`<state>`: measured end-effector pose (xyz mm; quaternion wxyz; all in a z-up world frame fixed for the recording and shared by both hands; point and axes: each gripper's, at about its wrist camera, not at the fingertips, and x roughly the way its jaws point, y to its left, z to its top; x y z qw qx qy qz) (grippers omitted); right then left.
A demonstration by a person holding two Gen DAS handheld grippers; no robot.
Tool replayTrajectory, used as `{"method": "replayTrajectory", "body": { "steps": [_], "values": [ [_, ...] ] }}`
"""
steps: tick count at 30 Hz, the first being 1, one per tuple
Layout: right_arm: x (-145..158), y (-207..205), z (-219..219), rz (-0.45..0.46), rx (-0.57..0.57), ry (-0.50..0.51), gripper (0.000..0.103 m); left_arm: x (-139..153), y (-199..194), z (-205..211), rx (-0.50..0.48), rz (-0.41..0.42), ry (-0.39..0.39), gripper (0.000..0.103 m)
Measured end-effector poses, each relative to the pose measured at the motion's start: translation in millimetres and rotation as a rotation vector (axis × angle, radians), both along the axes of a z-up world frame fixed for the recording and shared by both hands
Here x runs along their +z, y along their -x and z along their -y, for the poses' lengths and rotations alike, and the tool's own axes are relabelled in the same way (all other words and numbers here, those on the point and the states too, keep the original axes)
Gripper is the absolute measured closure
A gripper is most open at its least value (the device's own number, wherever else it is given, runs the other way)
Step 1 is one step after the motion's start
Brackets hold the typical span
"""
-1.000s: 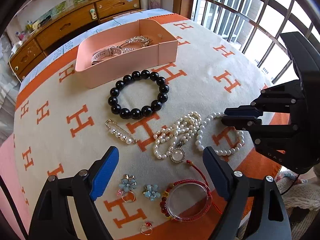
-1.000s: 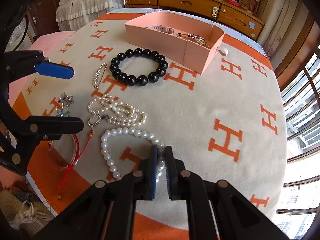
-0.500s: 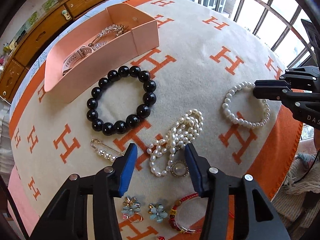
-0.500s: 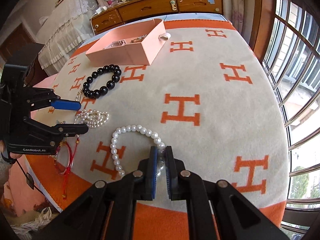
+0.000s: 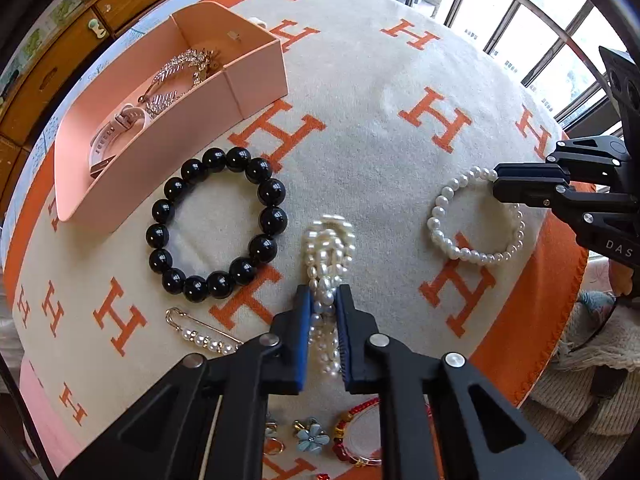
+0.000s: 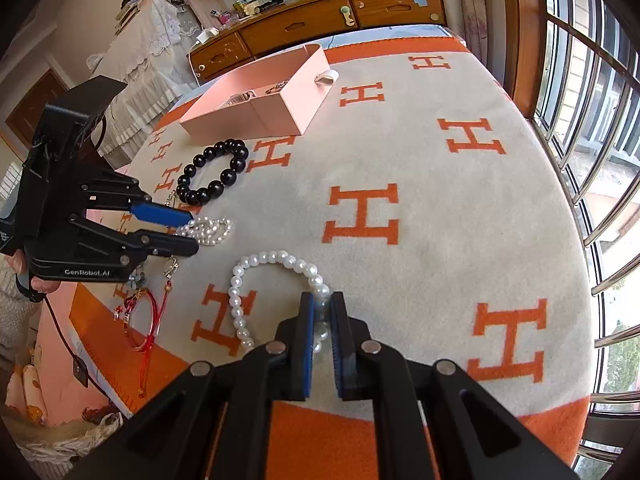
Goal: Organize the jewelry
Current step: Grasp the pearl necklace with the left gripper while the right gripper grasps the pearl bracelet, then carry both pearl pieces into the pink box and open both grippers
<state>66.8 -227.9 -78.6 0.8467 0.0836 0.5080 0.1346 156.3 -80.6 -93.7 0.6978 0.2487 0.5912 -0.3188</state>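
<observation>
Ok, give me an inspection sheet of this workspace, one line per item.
Surface: blanket with orange H pattern.
Job's things: pink box holding a watch and chain; black bead bracelet; pearl pin.
Clutter: flower rings, red bracelet at the blanket's edge.
Grippers: left gripper shut on pearl necklace; right gripper shut on pearl bracelet.
Cables: black cord below left gripper.
Surroundings: wooden drawers, barred window.
</observation>
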Motion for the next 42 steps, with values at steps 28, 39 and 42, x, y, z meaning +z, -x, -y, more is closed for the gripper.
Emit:
{"method": "replayTrajectory", "body": {
  "steps": [28, 39, 42],
  "values": [
    [153.9, -60.0, -45.5, 0.303, 0.002, 0.031, 0.096, 186.7, -51.6, -96.9, 0.518, 0.362, 0.217, 0.096],
    [152.4, -159.4, -68.5, 0.278, -0.051, -0.016, 0.096, 207.0, -111.2, -96.3, 0.612, 0.426, 0.291, 0.096],
    [141.0, -179.2, -75.0, 0.256, -0.062, -0.032, 0.096, 193.5, -123.5, -89.2, 0.614, 0.401, 0.295, 0.096]
  ]
}}
